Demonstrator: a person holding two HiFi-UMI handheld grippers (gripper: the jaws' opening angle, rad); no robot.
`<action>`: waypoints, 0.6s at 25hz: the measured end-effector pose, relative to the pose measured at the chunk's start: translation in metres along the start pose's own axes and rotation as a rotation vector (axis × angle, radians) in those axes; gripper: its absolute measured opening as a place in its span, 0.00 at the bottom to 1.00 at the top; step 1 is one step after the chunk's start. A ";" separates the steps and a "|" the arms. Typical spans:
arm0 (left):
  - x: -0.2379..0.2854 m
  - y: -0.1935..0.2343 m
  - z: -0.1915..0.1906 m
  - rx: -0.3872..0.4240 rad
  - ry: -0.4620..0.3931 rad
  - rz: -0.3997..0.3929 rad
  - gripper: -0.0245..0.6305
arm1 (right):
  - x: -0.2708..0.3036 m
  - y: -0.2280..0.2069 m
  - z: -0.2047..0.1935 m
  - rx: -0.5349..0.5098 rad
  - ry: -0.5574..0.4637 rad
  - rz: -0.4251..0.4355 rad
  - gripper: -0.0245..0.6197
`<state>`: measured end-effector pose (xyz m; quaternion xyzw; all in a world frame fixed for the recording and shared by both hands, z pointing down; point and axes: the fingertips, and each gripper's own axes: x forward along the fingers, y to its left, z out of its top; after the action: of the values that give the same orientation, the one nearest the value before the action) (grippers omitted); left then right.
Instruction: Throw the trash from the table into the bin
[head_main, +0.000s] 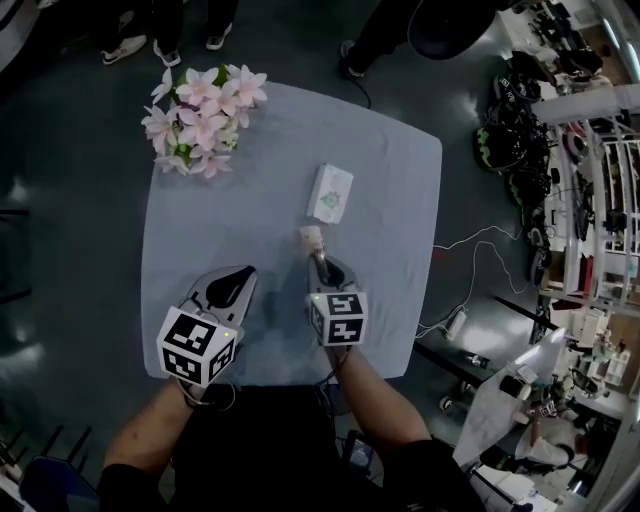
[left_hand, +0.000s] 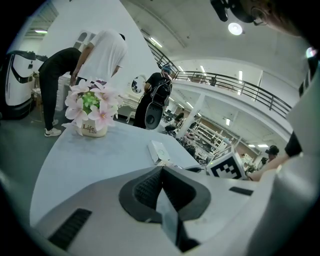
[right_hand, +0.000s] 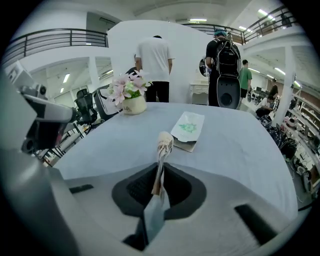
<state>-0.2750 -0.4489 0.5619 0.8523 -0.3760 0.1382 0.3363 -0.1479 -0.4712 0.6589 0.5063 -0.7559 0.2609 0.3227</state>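
Right gripper (right_hand: 159, 176) pinches a thin paper wrapper (right_hand: 164, 144) at six o'clock from the white packet (right_hand: 188, 129). The left gripper (left_hand: 161, 181) is closed and empty. Squeeze firmly while lifting.

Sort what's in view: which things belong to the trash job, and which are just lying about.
Job:
- wrapper, pinched in the right gripper's jaws
- white packet on the table, probably trash too
- no bin in view

Lying about:
- flowers
- people behind the table
- left gripper, shut and empty, idle
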 end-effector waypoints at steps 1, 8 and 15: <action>-0.002 -0.001 0.000 0.002 0.000 -0.002 0.06 | -0.002 0.001 0.001 0.006 -0.007 0.003 0.07; -0.017 -0.007 -0.004 0.013 0.004 -0.022 0.06 | -0.023 0.009 0.006 0.038 -0.045 -0.002 0.05; -0.033 -0.024 -0.004 0.063 0.011 -0.090 0.06 | -0.068 0.013 0.007 0.084 -0.109 -0.069 0.05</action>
<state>-0.2792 -0.4162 0.5375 0.8777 -0.3311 0.1394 0.3170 -0.1428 -0.4313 0.6022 0.5583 -0.7430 0.2532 0.2686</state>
